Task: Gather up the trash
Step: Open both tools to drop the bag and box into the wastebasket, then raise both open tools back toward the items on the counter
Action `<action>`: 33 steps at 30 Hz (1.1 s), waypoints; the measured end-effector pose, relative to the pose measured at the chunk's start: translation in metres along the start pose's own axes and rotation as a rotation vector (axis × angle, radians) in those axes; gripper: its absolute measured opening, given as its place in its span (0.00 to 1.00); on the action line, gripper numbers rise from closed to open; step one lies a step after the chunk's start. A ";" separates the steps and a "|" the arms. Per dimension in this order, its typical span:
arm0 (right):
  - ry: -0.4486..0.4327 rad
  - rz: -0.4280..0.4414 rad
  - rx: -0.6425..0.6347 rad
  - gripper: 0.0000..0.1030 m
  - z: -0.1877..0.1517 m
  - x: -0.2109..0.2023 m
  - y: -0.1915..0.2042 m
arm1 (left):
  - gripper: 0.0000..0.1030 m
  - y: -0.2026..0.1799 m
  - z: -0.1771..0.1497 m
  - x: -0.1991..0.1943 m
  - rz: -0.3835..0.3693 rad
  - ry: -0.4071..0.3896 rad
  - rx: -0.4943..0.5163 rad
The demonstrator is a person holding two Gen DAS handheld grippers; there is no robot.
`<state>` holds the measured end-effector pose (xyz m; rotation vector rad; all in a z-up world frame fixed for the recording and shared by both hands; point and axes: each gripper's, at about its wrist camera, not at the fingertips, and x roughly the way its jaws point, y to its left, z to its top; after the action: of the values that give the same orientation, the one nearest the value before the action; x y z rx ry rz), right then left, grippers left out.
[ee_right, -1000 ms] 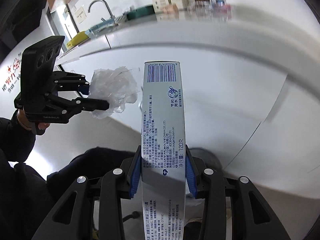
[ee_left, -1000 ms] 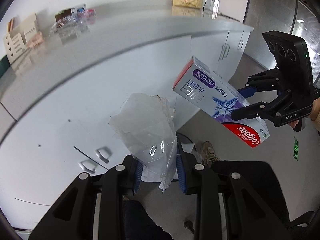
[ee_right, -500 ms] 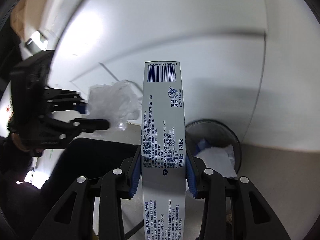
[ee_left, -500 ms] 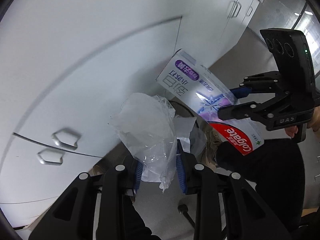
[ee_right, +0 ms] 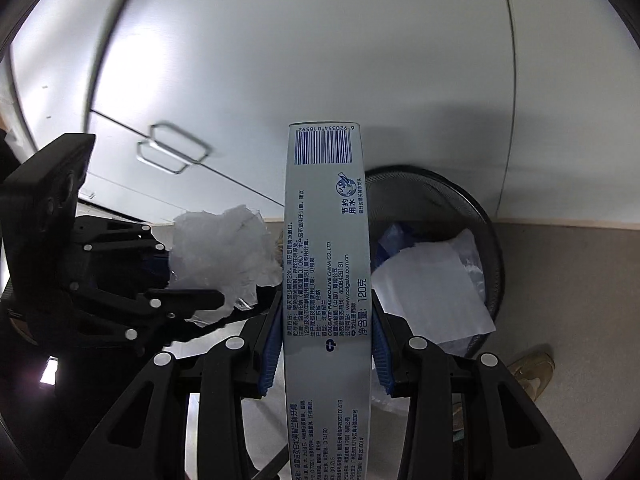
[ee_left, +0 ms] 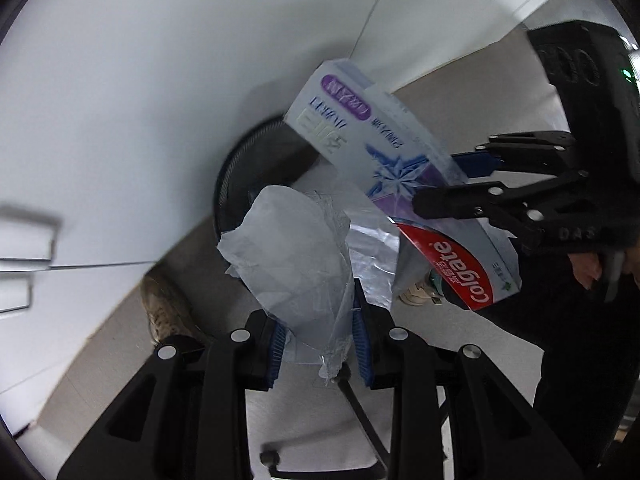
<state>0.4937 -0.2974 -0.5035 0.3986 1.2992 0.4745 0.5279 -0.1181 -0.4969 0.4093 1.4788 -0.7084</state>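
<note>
The left gripper (ee_left: 320, 344) is clenched on a crumpled sheet of clear, milky plastic film (ee_left: 294, 264), its blue ribbed pads (ee_left: 276, 344) pressing the lower end while the rest balloons up out of the jaws. The right gripper (ee_right: 323, 336) grasps a long white and purple cardboard toothpaste box with a red Colgate band (ee_right: 326, 248), pinched across its narrow width near the middle, barcode end pointing away from the hand.

Seen from the left wrist, that box (ee_left: 400, 200) hangs at two o'clock from the film, slanting over the round black wire-mesh wastebasket (ee_left: 240, 176), which sits at twelve o'clock behind the film, against the white cabinet doors (ee_left: 140, 100). From the right wrist, the basket (ee_right: 476, 216) lies at three o'clock of the box, with crumpled white paper (ee_right: 428, 288) and clear wrap inside. A tan shoe (ee_right: 534, 368) rests on the grey floor at five o'clock.
</note>
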 end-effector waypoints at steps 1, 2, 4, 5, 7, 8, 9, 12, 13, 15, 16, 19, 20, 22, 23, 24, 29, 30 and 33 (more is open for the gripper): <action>0.025 -0.017 -0.008 0.41 0.002 0.006 -0.003 | 0.29 0.000 0.003 0.005 -0.001 0.011 -0.004; 0.034 -0.027 -0.017 0.41 0.004 0.007 -0.006 | 0.29 0.002 0.006 0.012 0.002 0.023 -0.003; 0.039 -0.032 -0.005 0.42 0.007 0.009 -0.014 | 0.29 0.001 0.010 0.023 0.011 0.052 0.002; 0.039 -0.033 0.004 0.42 0.009 0.013 -0.023 | 0.29 0.003 0.015 0.029 0.013 0.063 -0.003; 0.027 -0.041 0.011 0.42 0.011 0.012 -0.028 | 0.29 0.003 0.019 0.034 0.008 0.073 0.000; 0.032 -0.052 0.005 0.43 0.011 0.012 -0.029 | 0.29 0.006 0.020 0.034 0.004 0.075 -0.001; 0.032 -0.067 -0.005 0.44 0.012 0.011 -0.029 | 0.29 0.005 0.022 0.035 0.000 0.081 0.000; 0.001 -0.062 -0.012 0.59 0.014 0.009 -0.029 | 0.33 0.010 0.022 0.043 0.006 0.098 0.009; -0.008 -0.069 -0.017 0.71 0.016 0.007 -0.029 | 0.47 0.009 0.023 0.045 0.010 0.112 0.017; -0.033 -0.118 -0.028 0.88 0.016 0.003 -0.026 | 0.86 0.005 0.012 0.051 0.054 0.115 0.038; -0.037 -0.133 -0.033 0.88 0.016 0.002 -0.025 | 0.96 0.003 0.012 0.050 0.096 0.101 0.064; -0.039 -0.176 0.003 0.97 0.018 -0.003 -0.026 | 0.96 -0.005 0.012 0.040 0.110 0.082 0.096; -0.039 -0.178 0.034 0.97 0.018 -0.003 -0.030 | 0.96 -0.004 0.012 0.039 0.097 0.083 0.086; -0.047 -0.191 0.076 0.97 0.015 -0.005 -0.033 | 0.96 -0.002 0.011 0.038 0.090 0.081 0.084; -0.049 -0.194 0.085 0.97 0.014 -0.004 -0.033 | 0.96 -0.002 0.010 0.036 0.092 0.076 0.086; -0.048 -0.199 0.091 0.97 0.013 -0.005 -0.032 | 0.96 -0.002 0.009 0.035 0.092 0.074 0.086; -0.077 -0.206 0.051 0.97 0.015 -0.012 -0.021 | 0.96 -0.005 0.009 0.024 0.073 0.065 0.065; -0.080 -0.208 0.046 0.97 0.015 -0.013 -0.018 | 0.96 -0.002 0.006 0.026 0.067 0.065 0.063; -0.083 -0.219 0.035 0.97 0.017 -0.016 -0.013 | 0.96 0.001 0.006 0.022 0.074 0.053 0.059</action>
<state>0.5087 -0.3172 -0.4940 0.2975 1.2553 0.2487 0.5322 -0.1250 -0.5186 0.5290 1.4874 -0.6874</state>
